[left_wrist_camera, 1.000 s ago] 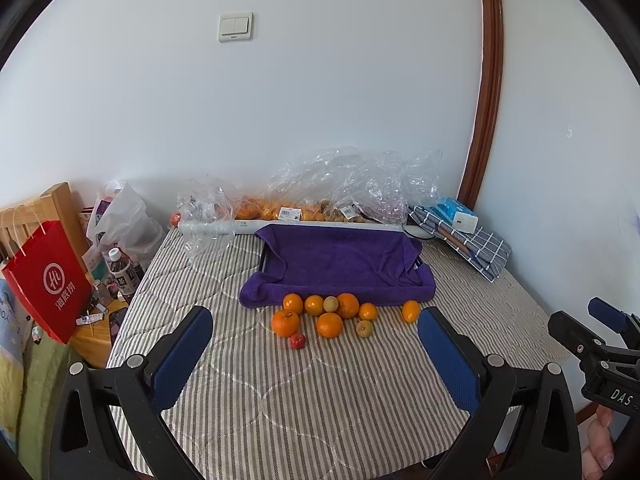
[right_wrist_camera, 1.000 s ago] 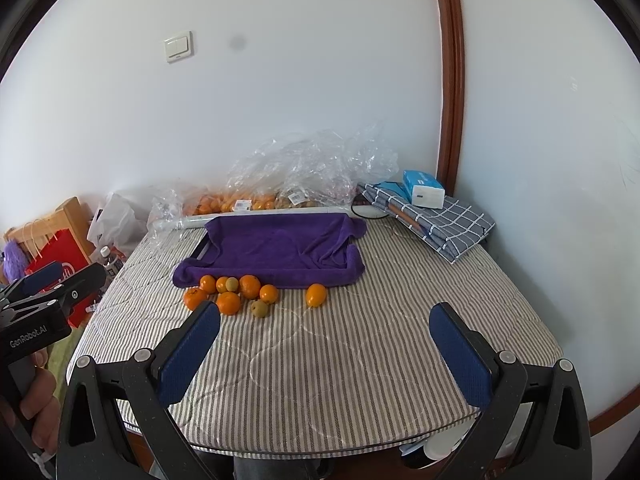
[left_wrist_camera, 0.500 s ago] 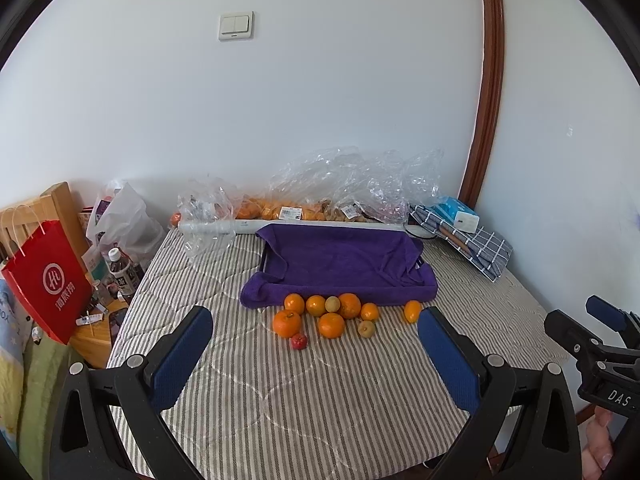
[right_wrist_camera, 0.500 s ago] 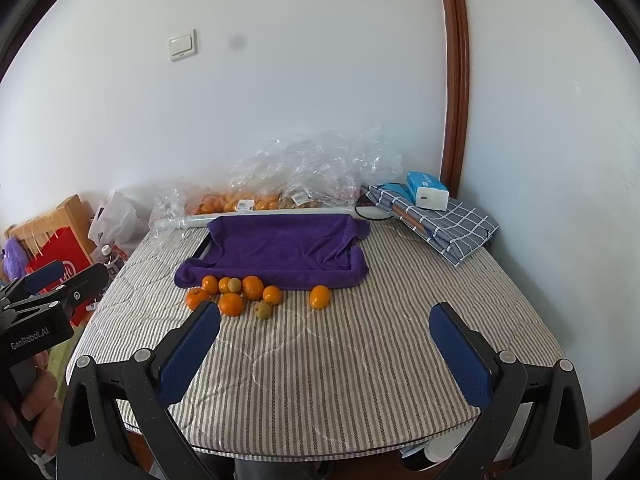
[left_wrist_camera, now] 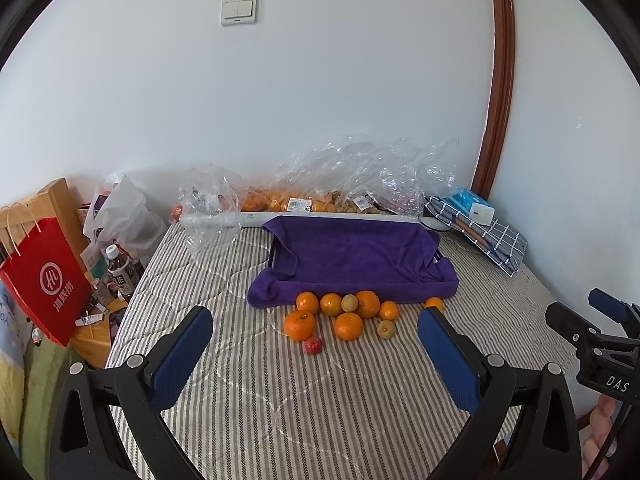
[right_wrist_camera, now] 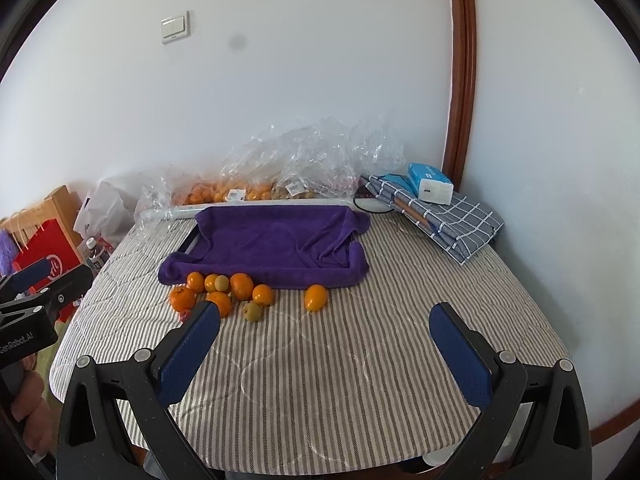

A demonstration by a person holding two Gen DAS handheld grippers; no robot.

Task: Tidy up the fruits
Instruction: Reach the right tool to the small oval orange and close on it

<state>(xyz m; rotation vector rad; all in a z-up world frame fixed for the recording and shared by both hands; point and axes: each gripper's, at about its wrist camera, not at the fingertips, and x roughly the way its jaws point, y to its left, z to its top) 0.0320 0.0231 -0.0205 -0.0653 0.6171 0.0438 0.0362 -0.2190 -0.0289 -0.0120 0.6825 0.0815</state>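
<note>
Several oranges (left_wrist_camera: 349,325) (right_wrist_camera: 241,285) lie in a cluster on the striped tabletop, just in front of a tray lined with a purple towel (left_wrist_camera: 354,254) (right_wrist_camera: 276,242). Among them are two small yellow-green fruits (left_wrist_camera: 386,328) (right_wrist_camera: 253,311) and a small red fruit (left_wrist_camera: 313,345). One orange (right_wrist_camera: 315,297) (left_wrist_camera: 434,303) sits apart to the right. My left gripper (left_wrist_camera: 314,354) is open, held back from the cluster. My right gripper (right_wrist_camera: 324,346) is open too, nearer the table's front edge, nothing between its fingers.
Clear plastic bags of more fruit (left_wrist_camera: 304,202) (right_wrist_camera: 256,190) line the wall behind the tray. A folded checked cloth with a blue tissue box (right_wrist_camera: 430,184) lies at the back right. A red paper bag (left_wrist_camera: 44,284) and bottles stand off the table's left side.
Both grippers have drifted slightly; the fruit and tray sit a little further right in the right wrist view. Nothing was grasped or moved on the table.
</note>
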